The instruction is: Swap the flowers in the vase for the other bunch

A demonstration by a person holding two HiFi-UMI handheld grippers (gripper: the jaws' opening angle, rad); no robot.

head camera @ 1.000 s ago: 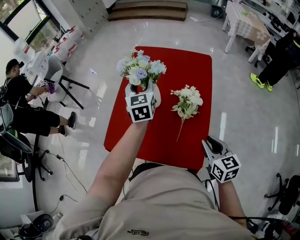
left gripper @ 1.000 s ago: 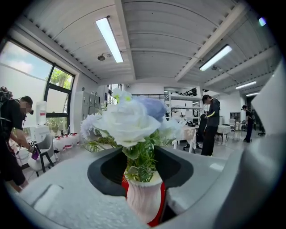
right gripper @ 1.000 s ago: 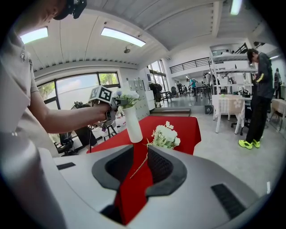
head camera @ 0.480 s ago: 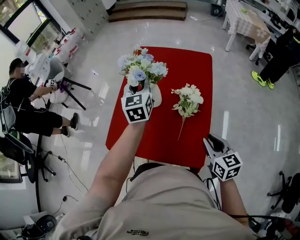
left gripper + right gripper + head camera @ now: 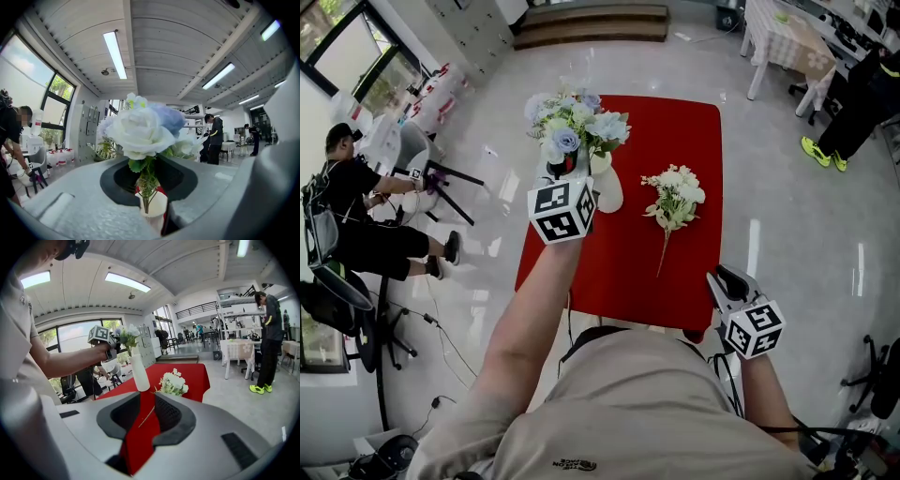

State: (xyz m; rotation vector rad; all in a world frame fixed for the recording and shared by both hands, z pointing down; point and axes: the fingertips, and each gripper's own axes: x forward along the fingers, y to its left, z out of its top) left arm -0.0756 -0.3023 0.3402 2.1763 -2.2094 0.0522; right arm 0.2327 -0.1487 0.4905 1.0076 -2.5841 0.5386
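While clenched on the stems (image 5: 148, 185), left gripper (image 5: 565, 171): held level, left of frame centre in the head view, so as to catch the flowers below their blooms.
Left fingers (image 5: 117, 176): just been closing; now pinching the green stems between them, low enough to spare the petals.
Blue-and-white bunch (image 5: 575, 127): upper middle of the head view, upright, stem ends seemingly still inside the neck below.
Vase (image 5: 607, 187): white, standing on the red table (image 5: 675, 112), just right of the marker cube (image 5: 561, 208); gripped by nothing, so liable to tip or ride up with the stems.
Cream bunch (image 5: 675, 199): lying flat on the table right of the vase, apart from it, stem toward the near edge, laid ready as the replacement.
Right gripper (image 5: 728, 281): lower right of the head view, off the table's near corner, fingers spread with only red table top showing between them; grasping nothing, probably kept free for the cream bunch.
Step judged: drawing the old bunch straight up and out; swap barely begun.
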